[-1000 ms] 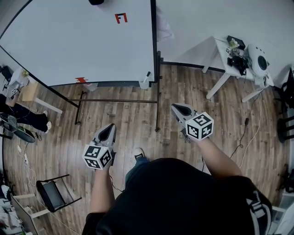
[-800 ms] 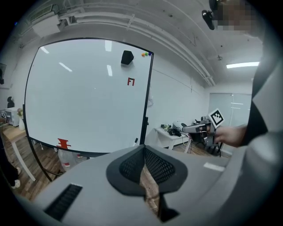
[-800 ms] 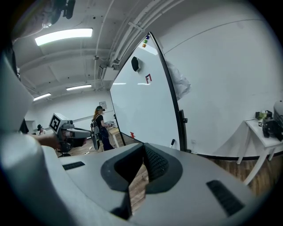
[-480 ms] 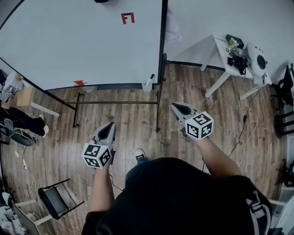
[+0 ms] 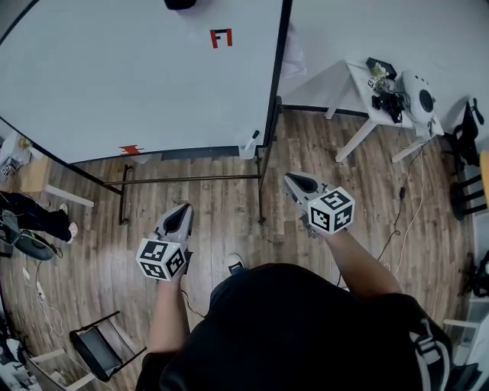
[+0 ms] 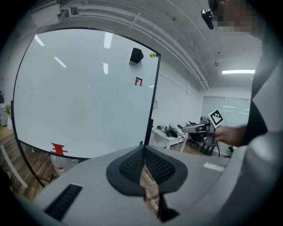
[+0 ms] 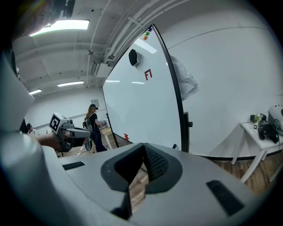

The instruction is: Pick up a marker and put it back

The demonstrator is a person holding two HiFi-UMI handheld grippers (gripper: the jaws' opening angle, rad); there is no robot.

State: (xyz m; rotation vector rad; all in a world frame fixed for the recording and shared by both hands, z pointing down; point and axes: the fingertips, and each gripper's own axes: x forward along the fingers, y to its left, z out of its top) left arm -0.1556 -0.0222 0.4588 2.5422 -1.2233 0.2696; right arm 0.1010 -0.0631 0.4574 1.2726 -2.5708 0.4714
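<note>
A whiteboard (image 5: pixel 137 76) on a wheeled stand fills the upper left of the head view. A marker (image 5: pixel 251 139) with a dark cap stands at the right end of the board's ledge, and a red thing (image 5: pixel 131 149) lies on the ledge further left. My left gripper (image 5: pixel 182 211) hangs over the wooden floor well short of the board, its jaws shut and empty (image 6: pixel 144 150). My right gripper (image 5: pixel 295 181) is held just right of the board's post (image 5: pixel 266 164), also shut on nothing (image 7: pixel 143 148). Neither gripper touches the marker.
A black eraser (image 5: pixel 179 4) and a red printed mark (image 5: pixel 221 37) sit high on the board. A white table (image 5: pixel 353 80) with devices stands at the right, with cables on the floor near it. A black chair (image 5: pixel 99 347) is at lower left. A person (image 7: pixel 93 126) stands far off.
The whiteboard and its post have slid rightward in the head view, and the table has drifted too. Both grippers keep their places in the view and stay shut.
</note>
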